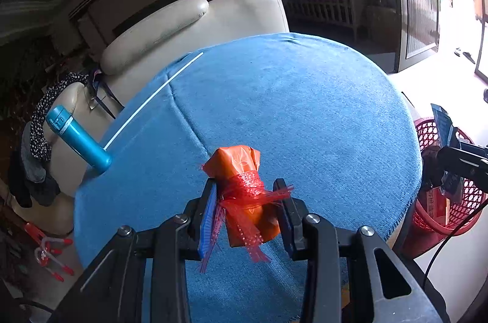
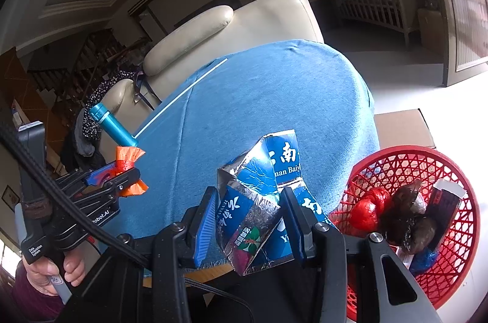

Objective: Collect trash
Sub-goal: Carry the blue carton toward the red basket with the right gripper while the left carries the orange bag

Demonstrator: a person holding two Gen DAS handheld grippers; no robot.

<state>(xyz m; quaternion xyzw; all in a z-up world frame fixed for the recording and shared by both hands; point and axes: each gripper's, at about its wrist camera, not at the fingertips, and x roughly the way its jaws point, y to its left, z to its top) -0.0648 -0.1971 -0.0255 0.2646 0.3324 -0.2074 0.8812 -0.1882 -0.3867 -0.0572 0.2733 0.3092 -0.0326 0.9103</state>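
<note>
A crumpled blue-and-silver carton (image 2: 259, 201) is clamped by the right gripper (image 2: 250, 219) at lower centre (red mesh basket (image 2: 457, 201) lower right); an orange net-wrapped packet (image 1: 244, 194) is gripped by the left gripper (image 1: 247, 213).

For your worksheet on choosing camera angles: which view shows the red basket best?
The right wrist view: the red basket appears nearly whole, open top towards the camera, with trash inside. The left wrist view catches only part of its mesh wall at the right edge, behind the other claw.

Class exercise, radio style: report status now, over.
Left gripper shut on orange packet. Right gripper shut on blue carton. Red basket beside table, nothing blocking.
</note>
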